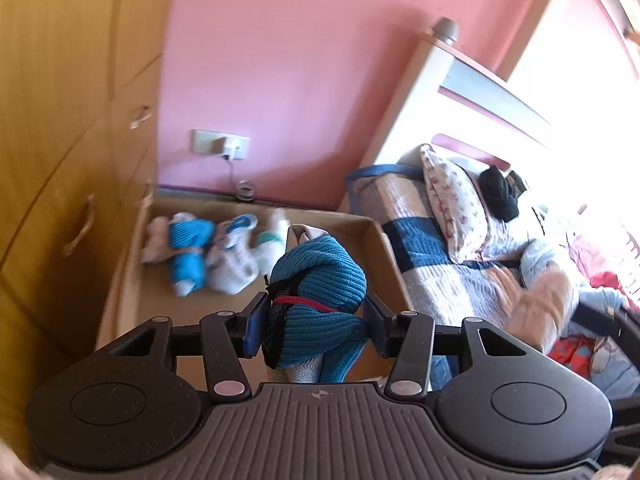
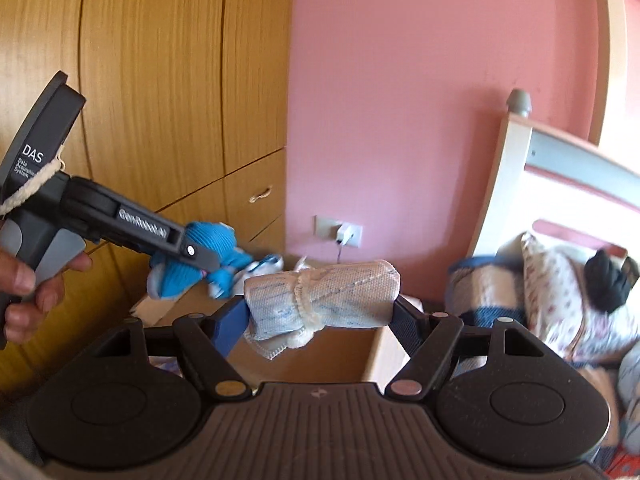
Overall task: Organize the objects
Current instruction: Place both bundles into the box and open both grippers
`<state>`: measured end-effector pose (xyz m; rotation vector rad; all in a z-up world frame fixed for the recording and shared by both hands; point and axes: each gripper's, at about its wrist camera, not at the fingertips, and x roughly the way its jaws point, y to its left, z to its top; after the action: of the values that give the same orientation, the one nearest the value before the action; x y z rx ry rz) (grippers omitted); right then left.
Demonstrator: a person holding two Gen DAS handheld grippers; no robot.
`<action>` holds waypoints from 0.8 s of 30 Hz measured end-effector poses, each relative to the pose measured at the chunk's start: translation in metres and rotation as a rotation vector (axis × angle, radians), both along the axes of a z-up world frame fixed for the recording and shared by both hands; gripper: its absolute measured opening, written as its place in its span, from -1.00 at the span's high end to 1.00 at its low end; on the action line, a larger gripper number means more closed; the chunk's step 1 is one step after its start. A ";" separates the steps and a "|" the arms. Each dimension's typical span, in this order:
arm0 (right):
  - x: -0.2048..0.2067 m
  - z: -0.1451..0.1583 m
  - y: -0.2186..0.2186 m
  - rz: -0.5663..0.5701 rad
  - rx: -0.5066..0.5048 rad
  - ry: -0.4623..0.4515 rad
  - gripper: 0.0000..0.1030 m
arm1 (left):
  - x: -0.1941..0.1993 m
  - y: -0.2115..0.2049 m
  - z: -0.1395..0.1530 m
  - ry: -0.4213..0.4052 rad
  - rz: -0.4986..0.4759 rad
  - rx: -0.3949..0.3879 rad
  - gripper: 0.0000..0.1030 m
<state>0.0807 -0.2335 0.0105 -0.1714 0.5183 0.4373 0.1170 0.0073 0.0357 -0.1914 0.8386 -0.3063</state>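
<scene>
Black ribbed gripper housing filled the bottom of both wrist views. At lower centre of the left wrist view, the left gripper (image 1: 316, 320) had its blue-padded fingers (image 1: 256, 322) pressed against the sides of a rolled blue ribbed knit sock bundle (image 1: 320, 292), which carried a black mesh patch and a red band. That bundle hung above the near end of a shallow brown cardboard box (image 1: 376, 240) standing on the floor between a wooden wardrobe with drawers (image 1: 60, 120) at the left of the frame and a bed with a blue-and-white quilted cover (image 1: 440, 264) at the right. Inside the box, towards its far wall, lay a row of rolled sock bundles (image 1: 212, 248) in white, blue and teal, close beside one another; blur hid their exact count.

At centre of the right wrist view, the right gripper (image 2: 320, 312) pinched a rolled white sock bundle with faint blue stitching (image 2: 324, 296) end to end between its fingers (image 2: 230, 326), the roll lying crosswise above the box's rim. At the left of that frame, the left gripper appeared from the side, gripped by a hand (image 2: 28, 284), with the blue bundle at its tip. Behind everything rose a pink wall (image 2: 400, 100) with a white socket and plugged charger (image 2: 340, 234).
</scene>
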 end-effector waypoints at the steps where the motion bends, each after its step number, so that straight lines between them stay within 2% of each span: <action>1: 0.006 0.000 -0.001 0.000 -0.006 -0.003 -0.40 | 0.005 -0.006 -0.001 0.002 -0.009 0.005 -0.11; 12: 0.055 -0.024 -0.004 0.032 -0.070 0.023 -0.40 | 0.053 -0.056 -0.031 0.050 -0.066 0.143 -0.11; 19: 0.074 -0.039 -0.003 0.061 -0.115 0.045 -0.40 | 0.077 -0.072 -0.058 0.067 -0.092 0.225 -0.11; 24: 0.087 -0.051 0.005 0.112 -0.192 0.037 -0.40 | 0.098 -0.077 -0.081 0.098 -0.101 0.258 -0.11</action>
<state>0.1682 -0.2285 -0.0401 -0.3787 0.5885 0.5008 0.2154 -0.0694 -0.0450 0.0775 0.9778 -0.2818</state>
